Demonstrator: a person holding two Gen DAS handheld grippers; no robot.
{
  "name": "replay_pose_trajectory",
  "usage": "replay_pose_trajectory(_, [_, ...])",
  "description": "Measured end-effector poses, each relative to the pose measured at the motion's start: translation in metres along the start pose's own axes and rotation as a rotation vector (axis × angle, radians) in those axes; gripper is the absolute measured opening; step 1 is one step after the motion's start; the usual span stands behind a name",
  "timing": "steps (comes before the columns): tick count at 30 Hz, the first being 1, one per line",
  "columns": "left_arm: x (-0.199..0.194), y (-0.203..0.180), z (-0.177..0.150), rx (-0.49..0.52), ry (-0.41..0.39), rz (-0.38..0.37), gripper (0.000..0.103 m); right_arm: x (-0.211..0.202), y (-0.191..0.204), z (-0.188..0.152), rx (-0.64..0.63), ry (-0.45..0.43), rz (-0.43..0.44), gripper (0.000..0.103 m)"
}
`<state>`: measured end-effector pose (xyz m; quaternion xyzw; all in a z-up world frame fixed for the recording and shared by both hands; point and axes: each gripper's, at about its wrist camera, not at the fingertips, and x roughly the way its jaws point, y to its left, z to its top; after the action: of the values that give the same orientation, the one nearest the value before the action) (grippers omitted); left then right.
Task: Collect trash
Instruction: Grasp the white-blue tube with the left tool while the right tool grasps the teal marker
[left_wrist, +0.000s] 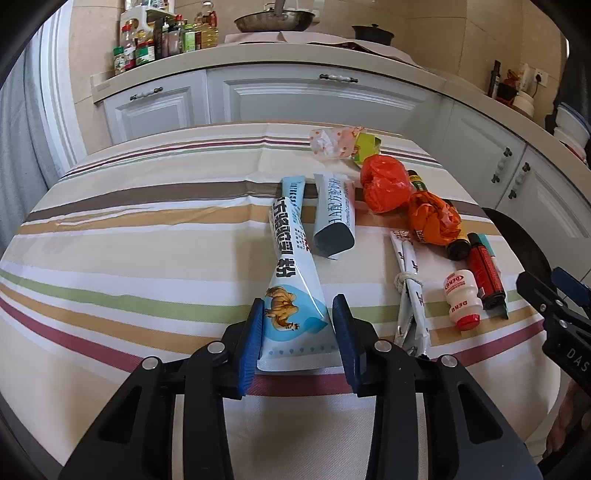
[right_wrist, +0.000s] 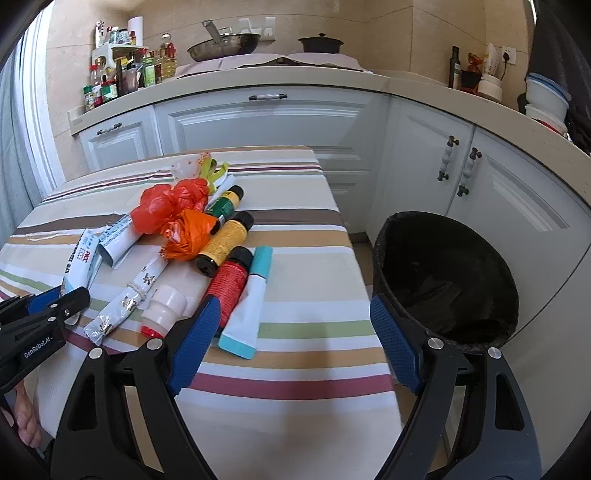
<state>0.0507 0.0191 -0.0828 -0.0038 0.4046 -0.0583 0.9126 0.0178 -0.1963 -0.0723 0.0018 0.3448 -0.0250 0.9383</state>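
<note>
Trash remains spread over the striped counter (right_wrist: 295, 295); the black bin (right_wrist: 443, 280) beside it looks nearly empty. Left claw (left_wrist: 297, 332) straddles a white powder sachet (left_wrist: 291, 280), pads at its edges, grip uncertain. Right claw (right_wrist: 291, 343) hangs released.

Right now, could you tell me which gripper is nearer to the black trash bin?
Right. The right gripper hovers open at the table edge beside the trash bin; the left gripper straddles a white packet farther away.

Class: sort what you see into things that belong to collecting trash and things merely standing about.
Job:
camel sachet
orange bags
small bottles
tube
black bin
left claw

Standing about:
wok
spice jars
dark pot
</note>
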Motion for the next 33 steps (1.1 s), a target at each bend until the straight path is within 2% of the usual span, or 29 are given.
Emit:
replay_pose_trajectory(5, [0.001, -0.001, -0.001, 0.026, -0.007, 0.009, 0.037, 0.003, 0.002, 0.0, -0.007, 0.001, -0.005, 0.079])
replay_pose_trajectory(15, [-0.001, 0.015, 0.0, 0.014, -0.02, 0.028, 0.036, 0.025, 0.005, 0.001, -0.006, 0.077, 0.024, 0.043])
replay_pose_trajectory(21, [-0.002, 0.021, 0.0, 0.003, -0.018, 0.027, 0.036, 0.032, 0.014, -0.001, -0.032, 0.11, 0.048, 0.033])
replay_pose_trajectory(24, [-0.003, 0.021, -0.001, 0.01, -0.023, 0.029, 0.036, 0.032, 0.016, -0.001, -0.045, 0.11, 0.049, 0.021])
replay_pose_trajectory(28, [-0.006, 0.02, -0.002, 0.019, -0.036, 0.035, 0.036, 0.031, 0.015, -0.002, -0.046, 0.107, 0.057, 0.014])
replay_pose_trajectory(33, [-0.009, 0.02, -0.001, 0.013, -0.046, 0.034, 0.036, 0.026, 0.012, -0.003, -0.026, 0.09, 0.078, 0.014])
